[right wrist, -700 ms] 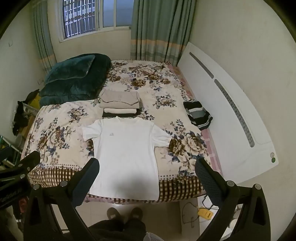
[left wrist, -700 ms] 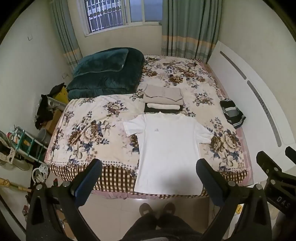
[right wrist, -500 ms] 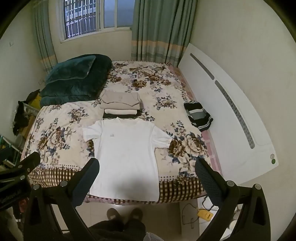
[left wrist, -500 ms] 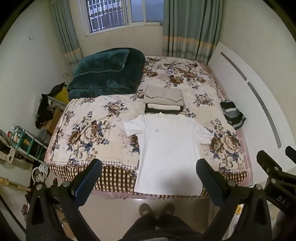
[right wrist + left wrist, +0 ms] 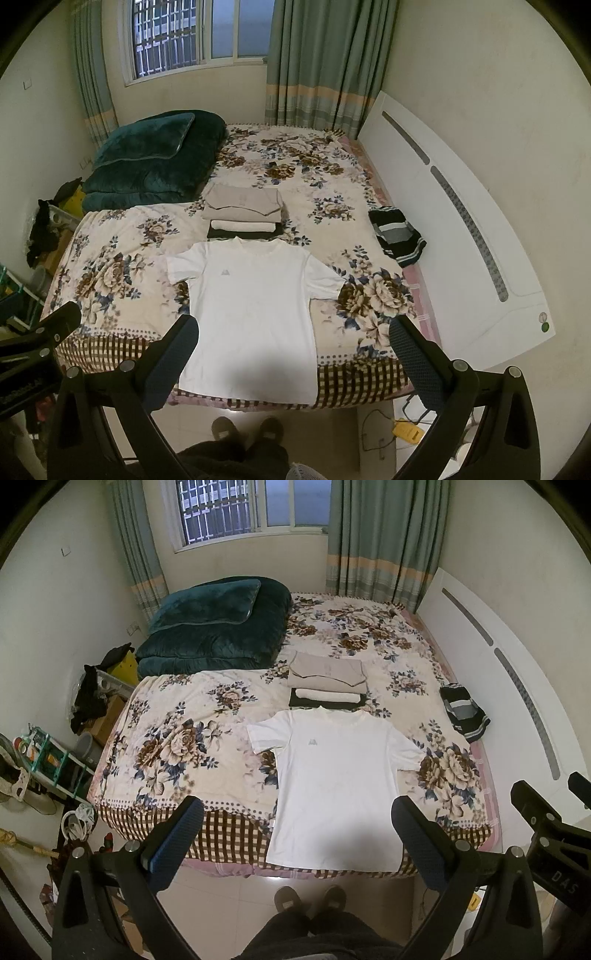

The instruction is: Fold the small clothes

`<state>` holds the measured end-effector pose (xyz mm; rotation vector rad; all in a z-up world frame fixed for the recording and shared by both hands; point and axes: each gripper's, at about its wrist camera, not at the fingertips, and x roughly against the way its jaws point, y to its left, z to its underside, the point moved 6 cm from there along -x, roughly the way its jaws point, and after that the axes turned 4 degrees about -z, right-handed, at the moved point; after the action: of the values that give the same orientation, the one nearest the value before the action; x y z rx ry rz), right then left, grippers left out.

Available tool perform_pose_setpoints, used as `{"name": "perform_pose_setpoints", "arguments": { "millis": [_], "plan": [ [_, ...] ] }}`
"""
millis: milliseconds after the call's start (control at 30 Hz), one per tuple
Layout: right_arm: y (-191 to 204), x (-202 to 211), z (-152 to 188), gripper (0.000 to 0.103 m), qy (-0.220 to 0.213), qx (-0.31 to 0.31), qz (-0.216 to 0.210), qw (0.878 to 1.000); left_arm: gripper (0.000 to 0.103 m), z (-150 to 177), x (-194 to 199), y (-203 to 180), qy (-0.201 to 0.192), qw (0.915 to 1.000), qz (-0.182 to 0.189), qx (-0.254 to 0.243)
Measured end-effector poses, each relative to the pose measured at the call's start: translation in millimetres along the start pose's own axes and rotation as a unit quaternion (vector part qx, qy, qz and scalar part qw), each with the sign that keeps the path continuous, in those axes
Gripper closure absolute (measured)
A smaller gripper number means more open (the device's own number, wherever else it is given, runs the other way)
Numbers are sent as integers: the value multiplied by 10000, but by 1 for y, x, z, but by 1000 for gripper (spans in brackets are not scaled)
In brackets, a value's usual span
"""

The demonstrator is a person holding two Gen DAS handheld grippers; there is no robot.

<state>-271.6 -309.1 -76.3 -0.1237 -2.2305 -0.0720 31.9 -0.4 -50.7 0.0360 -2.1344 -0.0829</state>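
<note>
A white T-shirt (image 5: 332, 775) lies flat and face up on the near edge of the bed, collar away from me, hem hanging over the edge; it also shows in the right wrist view (image 5: 251, 306). Behind its collar sits a stack of folded clothes (image 5: 327, 679), beige over white over black, also in the right wrist view (image 5: 242, 208). My left gripper (image 5: 295, 834) is open and empty, held high above the shirt's hem. My right gripper (image 5: 293, 354) is open and empty, also above the hem.
A floral bedspread (image 5: 177, 746) covers the bed. A dark green folded quilt (image 5: 214, 627) lies at the far left. A striped dark garment (image 5: 463, 712) is bunched at the right edge by the white headboard (image 5: 517, 686). Cluttered shelves (image 5: 44, 760) stand left. My feet (image 5: 310, 897) are on the floor.
</note>
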Motion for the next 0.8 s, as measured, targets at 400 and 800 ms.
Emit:
{"name": "perform_pose_setpoints", "arguments": {
  "millis": [400,800],
  "plan": [
    [-1,-1,0,0,-44,17,-1,10000,0,0,0,0,-23,10000,25,24],
    [0,7,-7,0,-72,35,-9,10000,0,-3,1,2,-31,10000,39,25]
  ]
}}
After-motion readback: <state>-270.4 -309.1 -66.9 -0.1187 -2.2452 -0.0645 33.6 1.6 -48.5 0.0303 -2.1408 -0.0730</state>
